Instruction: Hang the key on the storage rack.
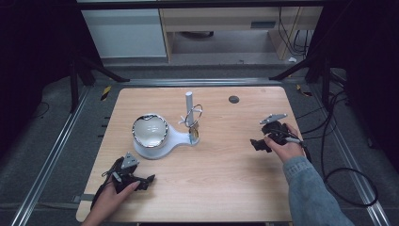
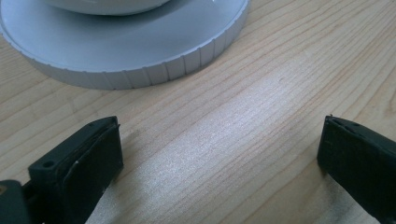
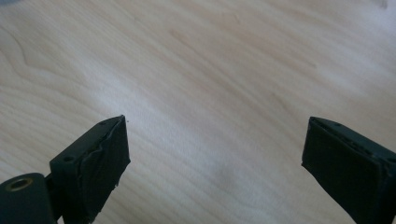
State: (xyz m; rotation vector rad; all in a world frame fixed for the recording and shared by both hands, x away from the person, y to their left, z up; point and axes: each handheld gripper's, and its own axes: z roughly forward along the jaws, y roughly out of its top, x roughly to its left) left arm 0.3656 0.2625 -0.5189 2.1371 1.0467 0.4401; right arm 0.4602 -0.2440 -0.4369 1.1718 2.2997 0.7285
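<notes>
Two handheld grippers rest low over a pale wooden table [image 1: 221, 174], each held by one of a person's hands entering from the near edge. Largest on the tabletop is a white stand [image 1: 162, 143] left of centre: a round ribbed base joined by a curved neck to a smaller foot, from which a slim white post [image 1: 188, 101] rises upright. A shiny chrome-rimmed bowl [image 1: 149, 130] sits on the round base, and a thin wire ring [image 1: 193, 116] hangs around the post, with a small brass-coloured piece [image 1: 194, 134] at the foot below it; what that piece is cannot be made out. A dark round grommet [image 1: 234, 99] marks the far side of the table.

At the near left, the left gripper [image 1: 147, 181] lies close to the table, its jaws spread wide apart and holding nothing; in the left gripper view the stand's ribbed base [image 2: 140, 60] sits just ahead of them. At the right, well apart from the stand, the right gripper [image 1: 256, 144] points toward the table's middle, held by a hand [image 1: 284, 148] in a denim sleeve [image 1: 310, 197]. Its jaws also gape wide and empty over bare wood in the right gripper view.
</notes>
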